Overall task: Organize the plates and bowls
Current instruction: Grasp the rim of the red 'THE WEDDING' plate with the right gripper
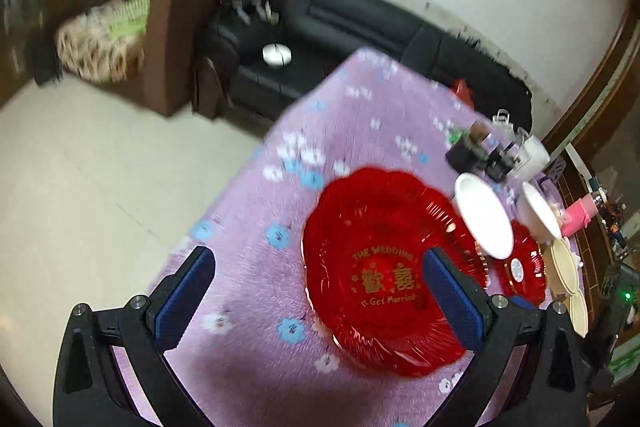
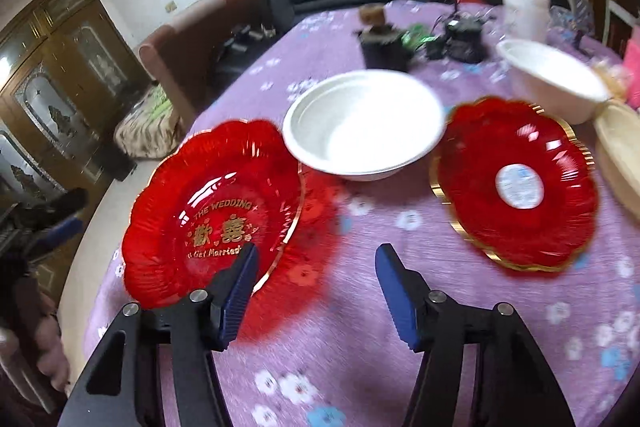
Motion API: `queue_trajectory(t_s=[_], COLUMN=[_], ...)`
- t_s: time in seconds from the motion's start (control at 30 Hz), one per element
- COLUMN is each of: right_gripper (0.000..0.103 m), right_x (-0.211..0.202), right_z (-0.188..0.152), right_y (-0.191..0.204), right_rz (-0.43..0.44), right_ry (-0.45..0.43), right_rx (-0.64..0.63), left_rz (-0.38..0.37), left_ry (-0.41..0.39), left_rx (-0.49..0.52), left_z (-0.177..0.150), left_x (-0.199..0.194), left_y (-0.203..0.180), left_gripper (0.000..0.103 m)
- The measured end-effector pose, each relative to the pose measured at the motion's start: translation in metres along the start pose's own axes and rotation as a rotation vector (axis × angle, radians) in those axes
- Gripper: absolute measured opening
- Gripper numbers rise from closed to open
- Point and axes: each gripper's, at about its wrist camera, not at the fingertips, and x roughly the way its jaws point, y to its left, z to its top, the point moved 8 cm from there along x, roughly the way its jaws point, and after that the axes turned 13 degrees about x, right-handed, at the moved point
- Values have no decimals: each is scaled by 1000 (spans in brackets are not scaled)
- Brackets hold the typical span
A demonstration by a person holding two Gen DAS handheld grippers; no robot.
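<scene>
Left gripper released, jaws wide, above the wedding plate on the purple cloth. Right gripper also released, holding nothing. Only the right view shows the white bowl touching that plate's far rim, second red plate apart to the right

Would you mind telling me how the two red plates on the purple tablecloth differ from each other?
The left red plate carries gold lettering, "THE WEDDING", in its middle; the right red plate has a round white sticker there instead. The left plate looks tilted, one edge raised off the tablecloth; the right one seems to lie flat. Both are translucent red, scalloped and gold-rimmed.
</scene>
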Motion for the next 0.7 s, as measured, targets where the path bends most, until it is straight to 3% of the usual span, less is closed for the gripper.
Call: queue_trajectory(t_s=[0.17,0.2,0.23,0.27,0.3,0.33,0.37,0.4,0.7], right_gripper=[65,63,60,49,38,33,23,20,20], right_x=[32,35,40,44,48,50,52,52,30], right_z=[-3,-3,-4,-6,-7,-8,-10,-10,-25], right_y=[14,15,17,19,21,23,25,26,36], right_rz=[-8,-10,-11,-9,-3,8,19,10,42], right_ry=[44,50,54,64,76,87,97,92,77], right_rx=[13,12,9,5,4,5,2,-8,-88], left_rz=[1,1,-13,-27,-44,-49,-40,-33,1], left_ry=[68,84,110,131,155,178,178,176,83], left_rx=[21,28,39,42,44,47,51,52,85], left_z=[-4,-6,-9,-10,-13,-17,-18,-18,-23], left_x=[39,48,58,64,69,73,73,73,23], left_y=[-5,-7,-12,-13,-16,-19,-20,-19,-27], left_gripper=[103,98,84,75,55,47,46,44,44])
